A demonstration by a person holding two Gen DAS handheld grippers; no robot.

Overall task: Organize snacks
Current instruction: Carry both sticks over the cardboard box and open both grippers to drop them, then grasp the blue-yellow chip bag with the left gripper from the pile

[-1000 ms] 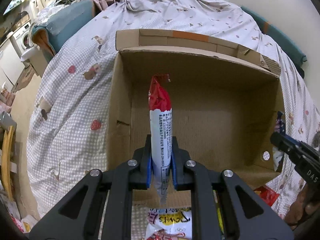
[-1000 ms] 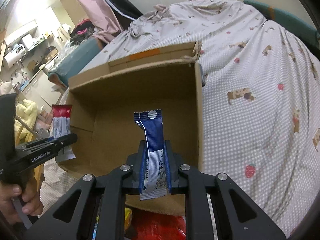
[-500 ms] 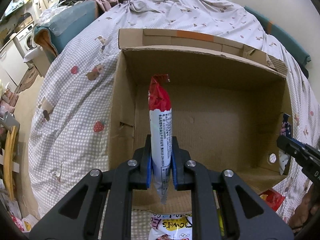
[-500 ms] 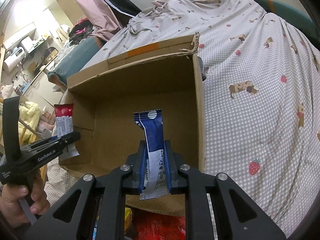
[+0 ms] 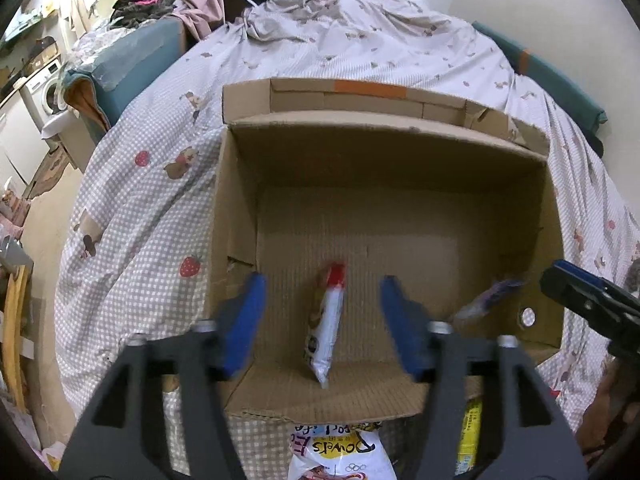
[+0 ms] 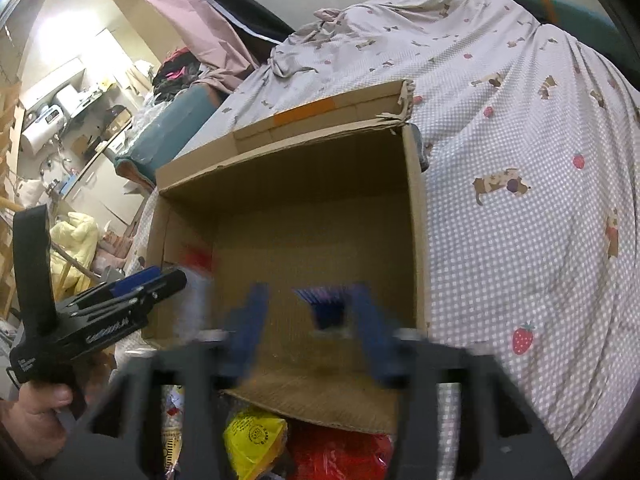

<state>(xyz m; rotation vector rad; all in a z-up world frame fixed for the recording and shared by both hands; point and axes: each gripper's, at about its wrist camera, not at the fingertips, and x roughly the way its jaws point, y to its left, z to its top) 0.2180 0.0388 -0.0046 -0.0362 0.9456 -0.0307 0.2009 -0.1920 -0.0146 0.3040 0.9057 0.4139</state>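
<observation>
With both tools, left (image 5: 320,320) and right (image 6: 306,320), spread, the blurred, seemingly falling packets (image 5: 326,332) could be bounced off the box (image 5: 384,152) wall.

- Read "Doweis" or close to it, upside down, on a white snack bag (image 5: 340,456) at the bottom edge of the left wrist view, just outside the cardboard box's (image 5: 236,216) near flap.
- Saw small print on a yellow packet (image 5: 468,432) beside it, too small to read.
- Found white lettering on the left gripper's (image 6: 168,282) black body, too blurred to read.
</observation>
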